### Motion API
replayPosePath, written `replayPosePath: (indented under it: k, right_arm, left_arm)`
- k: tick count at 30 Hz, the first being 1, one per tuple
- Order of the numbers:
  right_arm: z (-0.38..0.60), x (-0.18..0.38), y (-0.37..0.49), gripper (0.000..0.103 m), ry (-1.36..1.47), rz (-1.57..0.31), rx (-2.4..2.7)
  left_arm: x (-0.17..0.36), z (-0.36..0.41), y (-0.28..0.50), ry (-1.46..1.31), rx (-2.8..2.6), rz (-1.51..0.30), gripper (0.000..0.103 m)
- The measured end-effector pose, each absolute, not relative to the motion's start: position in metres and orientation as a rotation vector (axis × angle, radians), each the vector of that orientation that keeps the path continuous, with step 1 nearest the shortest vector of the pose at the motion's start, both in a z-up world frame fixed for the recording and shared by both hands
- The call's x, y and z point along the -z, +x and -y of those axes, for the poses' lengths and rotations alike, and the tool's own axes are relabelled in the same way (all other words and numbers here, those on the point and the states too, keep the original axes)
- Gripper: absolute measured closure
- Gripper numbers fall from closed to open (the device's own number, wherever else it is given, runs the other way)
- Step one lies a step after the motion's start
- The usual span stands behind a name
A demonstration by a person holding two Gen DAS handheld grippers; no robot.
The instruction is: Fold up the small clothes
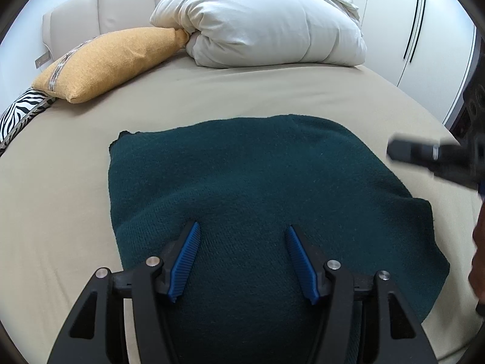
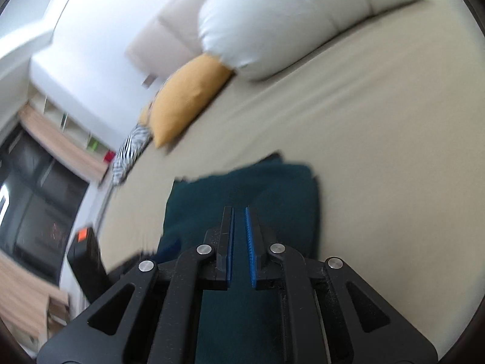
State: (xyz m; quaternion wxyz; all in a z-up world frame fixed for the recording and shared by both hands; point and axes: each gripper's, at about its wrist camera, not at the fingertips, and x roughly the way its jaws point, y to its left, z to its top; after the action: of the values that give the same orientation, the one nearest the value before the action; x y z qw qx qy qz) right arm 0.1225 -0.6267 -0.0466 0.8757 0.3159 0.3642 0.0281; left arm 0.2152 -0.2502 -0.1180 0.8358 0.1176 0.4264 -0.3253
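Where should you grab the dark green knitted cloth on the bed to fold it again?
Probably the near right corner of the green cloth: it lies flat, with that edge loose on the bed sheet. Slide a tool under it from the right side.

The right gripper hangs over the green cloth on the bed, its blue pads nearly together with nothing between them. Ahead to its left lie a yellow pillow and a zebra pillow; beyond, a white duvet. The view is blurred.
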Motion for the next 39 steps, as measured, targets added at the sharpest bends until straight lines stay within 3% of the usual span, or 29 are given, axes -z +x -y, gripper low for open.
replayPosePath:
  k: [4, 17, 19, 21, 23, 27, 35, 36, 37, 39]
  right_arm:
    - [0.601, 0.086, 0.123, 0.096, 0.594, -0.914, -0.050]
    - [0.611, 0.078, 0.051, 0.096, 0.596, -0.786, -0.041]
    - [0.615, 0.066, 0.043, 0.087, 0.572, -0.776, 0.002]
    - [0.620, 0.053, 0.035, 0.054, 0.523, -0.780, 0.074]
    - [0.625, 0.045, 0.033, 0.044, 0.527, -0.747, 0.091]
    - [0.634, 0.046, 0.046, 0.044, 0.574, -0.789, 0.058]
    - [0.638, 0.096, 0.106, 0.043, 0.700, -1.001, -0.045]
    - [0.637, 0.098, 0.109, 0.042, 0.698, -0.999, -0.045]
    - [0.636, 0.098, 0.113, 0.042, 0.688, -0.996, -0.050]
    - [0.634, 0.099, 0.121, 0.055, 0.673, -0.998, -0.052]
  left_arm:
    - [0.119, 0.249, 0.213, 0.257, 0.691, -0.893, 0.041]
    - [0.118, 0.241, 0.210, 0.225, 0.713, -0.855, 0.040]
    - [0.107, 0.231, 0.204, 0.182, 0.707, -0.861, 0.041]
    - [0.095, 0.218, 0.198, 0.127, 0.676, -0.857, 0.039]
    - [0.079, 0.194, 0.189, 0.064, 0.596, -0.800, 0.019]
    - [0.085, 0.167, 0.203, -0.044, 0.563, -0.877, 0.016]
    - [0.129, 0.153, 0.229, -0.290, 0.619, -1.142, 0.021]
    - [0.127, 0.157, 0.227, -0.272, 0.625, -1.138, 0.024]
    - [0.128, 0.163, 0.227, -0.264, 0.640, -1.147, 0.034]
    - [0.130, 0.170, 0.227, -0.265, 0.639, -1.168, 0.037]
